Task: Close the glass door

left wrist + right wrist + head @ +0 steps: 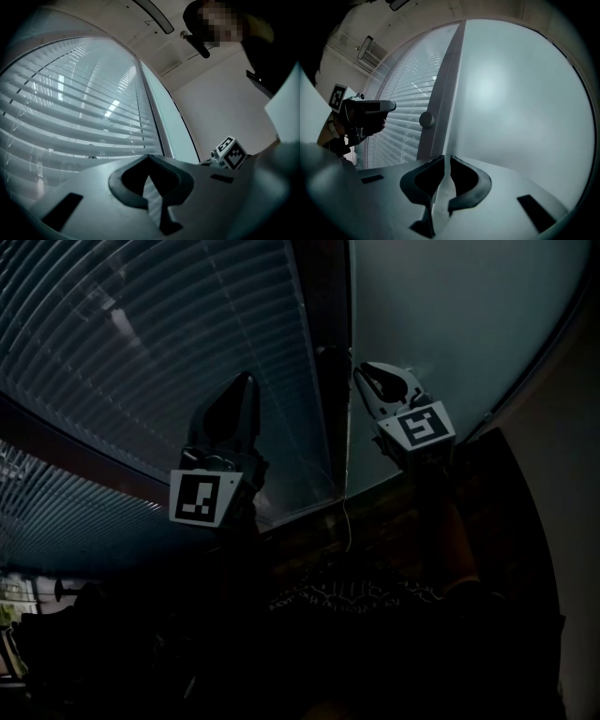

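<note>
With the right gripper [444, 158] pinching the edge of the door [511, 93] at frame centre and the left gripper [148, 156] closed on nothing, the pull likely had to stay steady and untwisted.

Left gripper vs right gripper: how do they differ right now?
The left gripper has its jaws together on nothing; the right gripper has its jaws closed on the edge of the frosted glass door. The left gripper faces the slatted blinds; the right gripper faces the frosted pane. Shared: both are held up close to the dark frame between the two panels.
</note>
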Demonstrator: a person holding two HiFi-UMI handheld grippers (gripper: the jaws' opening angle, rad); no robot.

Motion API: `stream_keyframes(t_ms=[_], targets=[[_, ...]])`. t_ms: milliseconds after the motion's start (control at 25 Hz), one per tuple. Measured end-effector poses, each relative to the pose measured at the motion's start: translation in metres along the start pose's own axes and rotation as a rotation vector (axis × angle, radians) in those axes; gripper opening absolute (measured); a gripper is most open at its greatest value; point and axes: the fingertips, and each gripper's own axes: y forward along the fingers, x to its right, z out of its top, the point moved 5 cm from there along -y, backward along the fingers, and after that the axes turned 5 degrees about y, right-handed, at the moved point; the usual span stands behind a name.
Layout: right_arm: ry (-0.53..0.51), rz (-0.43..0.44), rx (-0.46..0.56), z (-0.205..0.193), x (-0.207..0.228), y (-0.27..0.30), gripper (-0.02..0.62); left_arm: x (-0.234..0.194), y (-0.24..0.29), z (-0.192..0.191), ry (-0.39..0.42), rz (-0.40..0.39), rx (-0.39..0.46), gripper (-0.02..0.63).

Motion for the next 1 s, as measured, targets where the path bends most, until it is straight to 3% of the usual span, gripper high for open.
stream_keyframes(t_ms=[1000], targets=[[0.041, 0.035, 0.027, -0.004, 0.017, 0.032, 0.011, -0.008, -0.010, -0.002, 0.042, 0.108, -0.045, 0.002]])
